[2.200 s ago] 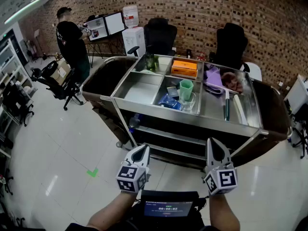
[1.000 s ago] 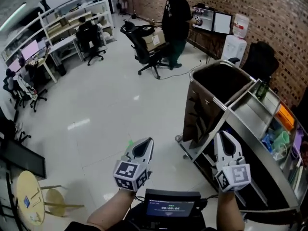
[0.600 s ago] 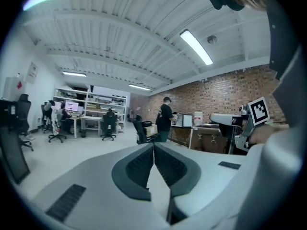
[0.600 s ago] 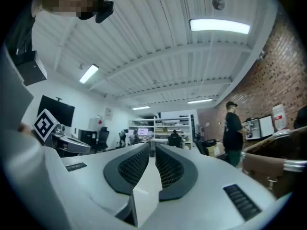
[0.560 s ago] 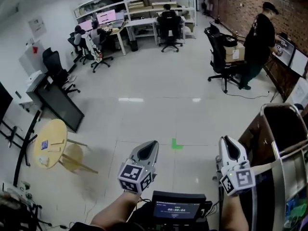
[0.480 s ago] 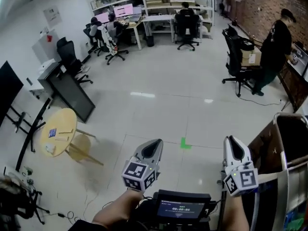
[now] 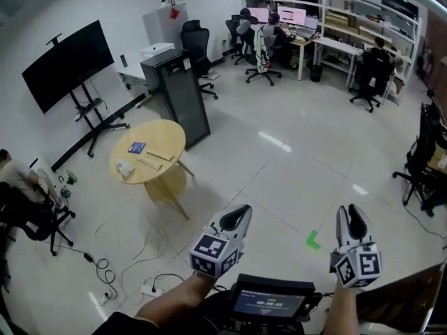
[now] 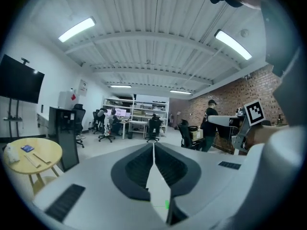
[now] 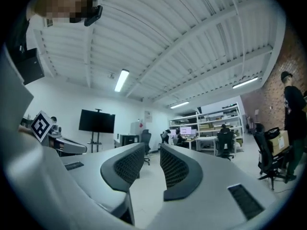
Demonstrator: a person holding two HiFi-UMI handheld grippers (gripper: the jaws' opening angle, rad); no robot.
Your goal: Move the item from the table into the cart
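Observation:
A round yellow table (image 7: 159, 142) stands at the left of the head view, well ahead of both grippers. On it lie a small blue item (image 7: 137, 147), a white item (image 7: 124, 167) and thin wooden sticks (image 7: 155, 160). The table (image 8: 44, 150) also shows at the lower left of the left gripper view. My left gripper (image 7: 236, 218) (image 8: 153, 145) is shut and empty. My right gripper (image 7: 355, 220) (image 9: 152, 147) is open; its jaws have just been opening, with nothing between them. A brown part of the cart (image 7: 419, 295) shows at the bottom right.
A black cabinet (image 7: 183, 96) stands behind the table and a TV on a stand (image 7: 66, 65) by the left wall. Cables (image 7: 105, 271) lie on the floor at the lower left. Office chairs (image 7: 422, 166), desks with seated people (image 7: 279, 26) and a green floor mark (image 7: 313, 240) lie farther off.
The view has swung left, away from the cart and across the office. The round table has come in from the left edge toward the middle. Both grippers swung along with it.

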